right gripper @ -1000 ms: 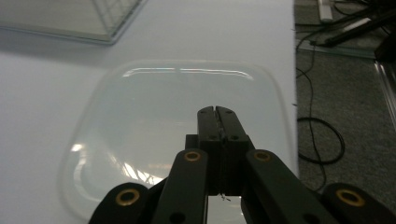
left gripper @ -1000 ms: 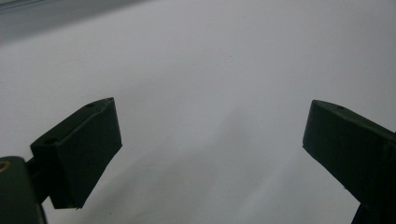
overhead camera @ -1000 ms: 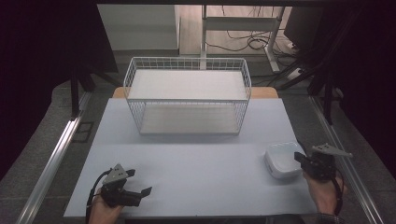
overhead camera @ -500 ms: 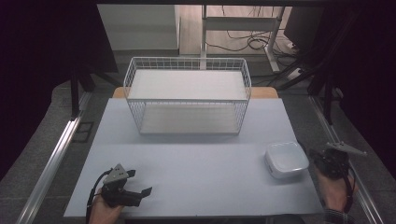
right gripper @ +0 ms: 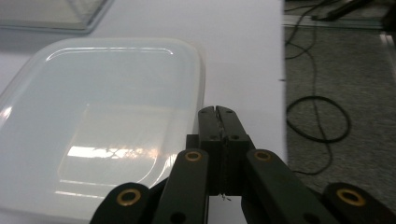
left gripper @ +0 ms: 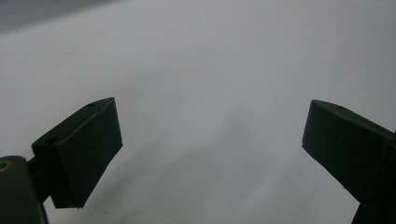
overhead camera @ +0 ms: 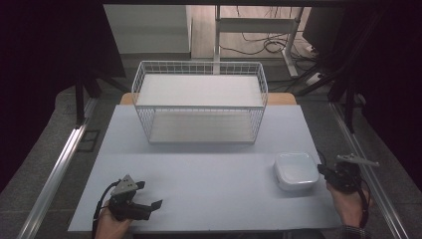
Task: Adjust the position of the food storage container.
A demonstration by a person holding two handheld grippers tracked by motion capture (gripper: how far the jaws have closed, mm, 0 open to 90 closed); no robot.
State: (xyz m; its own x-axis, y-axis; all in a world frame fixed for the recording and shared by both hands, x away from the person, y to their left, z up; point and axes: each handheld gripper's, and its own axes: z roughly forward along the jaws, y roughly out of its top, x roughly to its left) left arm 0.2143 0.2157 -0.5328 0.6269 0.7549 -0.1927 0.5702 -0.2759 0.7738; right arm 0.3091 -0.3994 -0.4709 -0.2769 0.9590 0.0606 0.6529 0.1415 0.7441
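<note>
Approach stage, apparently: right gripper, jaws pressed together empty, sits just right of white lidded container near table's right edge; left gripper gapes wide, empty; next, open and clamp the rim.

Table: middle and lower part of the high view.
Wire basket: on the table, upper centre of the frame.
Lidded container: on the table, lower right, well apart from the basket.
Right gripper: lower right, just beside the container's right edge.
Left gripper: lower left, over the table's near edge.
Cables: on the floor behind the basket, top of the frame.
</note>
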